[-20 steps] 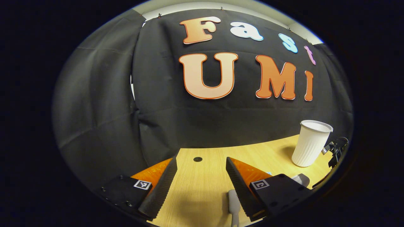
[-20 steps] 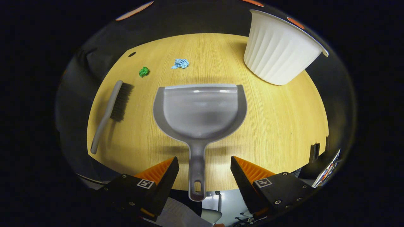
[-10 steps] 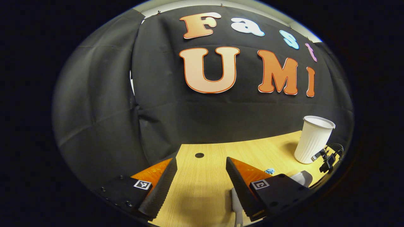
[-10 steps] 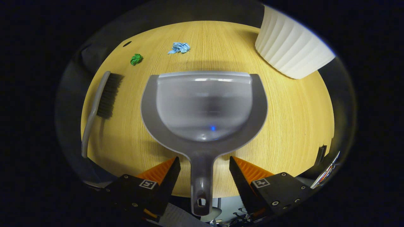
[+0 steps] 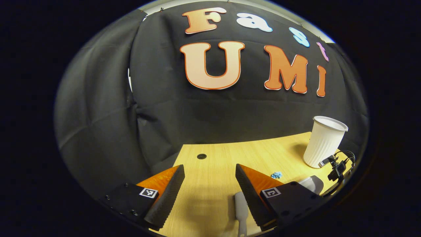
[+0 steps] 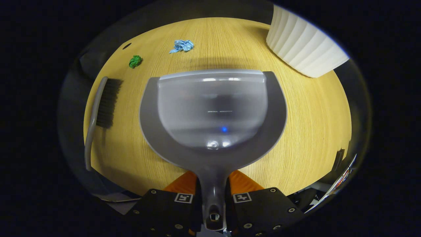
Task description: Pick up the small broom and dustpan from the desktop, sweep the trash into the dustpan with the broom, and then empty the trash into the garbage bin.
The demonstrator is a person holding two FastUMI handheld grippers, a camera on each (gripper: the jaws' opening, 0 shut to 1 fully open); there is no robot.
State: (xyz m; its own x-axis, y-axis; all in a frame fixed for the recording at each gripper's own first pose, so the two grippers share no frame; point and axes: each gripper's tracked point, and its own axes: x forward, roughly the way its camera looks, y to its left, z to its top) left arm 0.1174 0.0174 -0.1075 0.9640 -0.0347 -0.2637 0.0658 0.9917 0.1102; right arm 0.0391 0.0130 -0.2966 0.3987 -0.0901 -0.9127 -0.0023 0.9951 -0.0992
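In the right gripper view, my right gripper (image 6: pixel 212 191) is shut on the handle of the grey dustpan (image 6: pixel 212 112), whose pan lies on the wooden desktop (image 6: pixel 306 131) in front of me. The small broom (image 6: pixel 100 112) lies at the left with dark bristles. A green paper ball (image 6: pixel 135 61) and a blue crumpled scrap (image 6: pixel 181 46) lie beyond the pan. In the left gripper view, my left gripper (image 5: pixel 207 187) is open above the desk, with the broom handle (image 5: pixel 241 210) just inside its right finger. The blue scrap (image 5: pixel 276 174) and part of the dustpan (image 5: pixel 310 182) lie to the right.
A white ribbed bin (image 6: pixel 304 46) stands at the far right of the desk; it shows upright in the left gripper view (image 5: pixel 324 141). A dark cable hole (image 5: pixel 201 156) is near the desk's back edge. The other gripper with its cable (image 5: pixel 338 164) shows at the right.
My right gripper moved forward along the dustpan's handle and its fingers shut on it. The left gripper drifted slightly and stays open.
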